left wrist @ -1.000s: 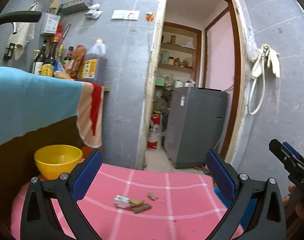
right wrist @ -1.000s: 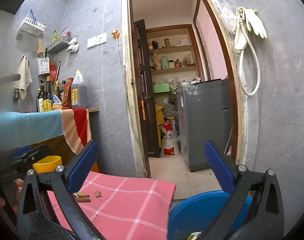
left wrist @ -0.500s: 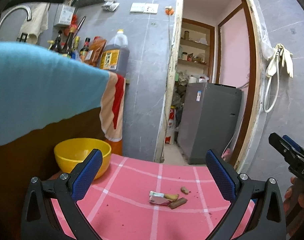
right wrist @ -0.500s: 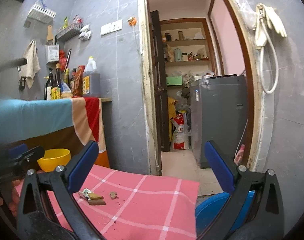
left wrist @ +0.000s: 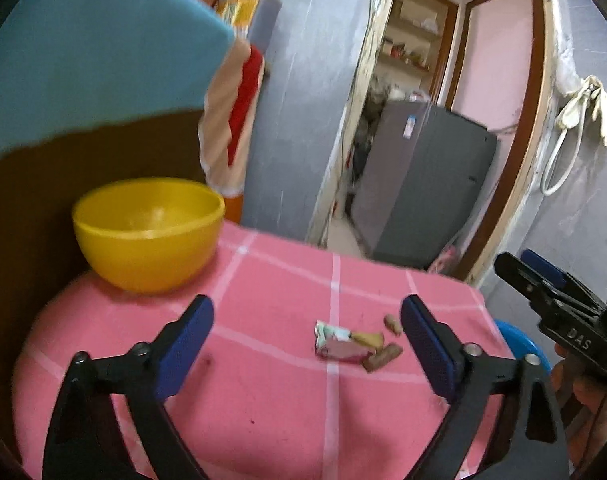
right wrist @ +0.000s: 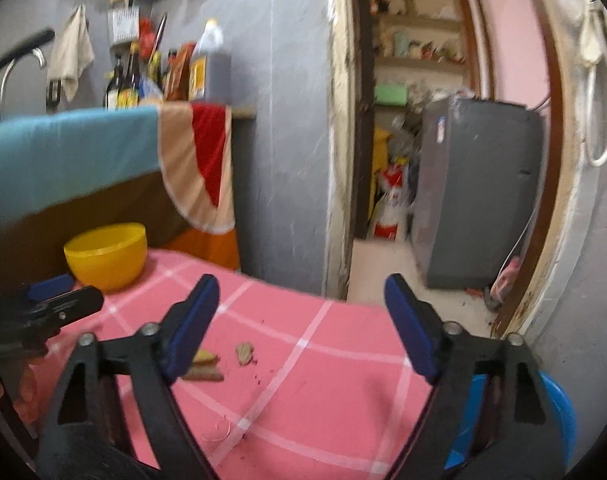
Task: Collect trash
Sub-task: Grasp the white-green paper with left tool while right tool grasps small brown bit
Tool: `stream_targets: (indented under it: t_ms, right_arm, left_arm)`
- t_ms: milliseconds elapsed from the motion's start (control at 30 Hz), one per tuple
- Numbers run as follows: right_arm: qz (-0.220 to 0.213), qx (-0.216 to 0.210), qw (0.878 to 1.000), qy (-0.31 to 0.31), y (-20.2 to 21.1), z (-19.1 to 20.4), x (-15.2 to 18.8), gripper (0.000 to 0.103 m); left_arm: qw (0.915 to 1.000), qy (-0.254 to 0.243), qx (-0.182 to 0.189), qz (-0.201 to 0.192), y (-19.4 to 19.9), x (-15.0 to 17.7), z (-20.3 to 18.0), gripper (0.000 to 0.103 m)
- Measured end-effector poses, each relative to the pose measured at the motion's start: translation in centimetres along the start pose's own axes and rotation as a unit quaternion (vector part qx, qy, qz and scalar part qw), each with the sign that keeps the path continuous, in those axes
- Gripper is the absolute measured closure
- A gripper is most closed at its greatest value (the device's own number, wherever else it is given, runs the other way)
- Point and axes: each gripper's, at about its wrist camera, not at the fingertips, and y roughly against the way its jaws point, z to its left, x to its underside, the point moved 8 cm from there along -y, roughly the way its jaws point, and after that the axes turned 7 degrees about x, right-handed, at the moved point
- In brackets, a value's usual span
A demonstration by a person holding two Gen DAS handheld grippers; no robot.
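Left wrist view: the left gripper hangs over the pink checked counter, its jaws closing with nothing between them and no pad in contact. The trash, a crumpled wrapper with small brown scraps touching it, lies toward the counter's right edge, just beside the right-hand pad. A yellow bowl stands at the far left corner. A blue bin shows past the right edge.

Right wrist view: the right gripper is likewise unladen, jaws closing on air above the counter. The brown scraps lie just right of its left-hand pad, which partly hides the rest of the trash. The bowl sits at the far left corner, and the bin below the right edge.
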Motion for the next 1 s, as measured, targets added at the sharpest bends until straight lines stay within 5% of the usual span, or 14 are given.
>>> stream_targets:
  t_ms: [67,367,600,1000]
  right_arm:
    - [0.025,-0.010,1.000,0.005,-1.0,0.4,0.7,0.035]
    - [0.128,-0.049,0.990,0.020,-4.8,1.8,3.8,0.068]
    - [0.169,-0.063,0.984,0.015,-6.1,2.0,4.9,0.074]
    - [0.215,-0.091,0.972,0.028,-8.1,3.8,6.0,0.082]
  left_arm:
    - [0.9996,0.006,0.008,0.025,-0.9,0.6,-0.1,0.030]
    - [0.9942,0.026,0.039,0.097,-3.3,2.5,-1.0,0.053]
    - [0.9878,0.063,0.048,0.134,-4.5,3.3,-1.2,0.058]
    - [0.9782,0.121,0.056,0.159,-4.4,3.4,0.5,0.091]
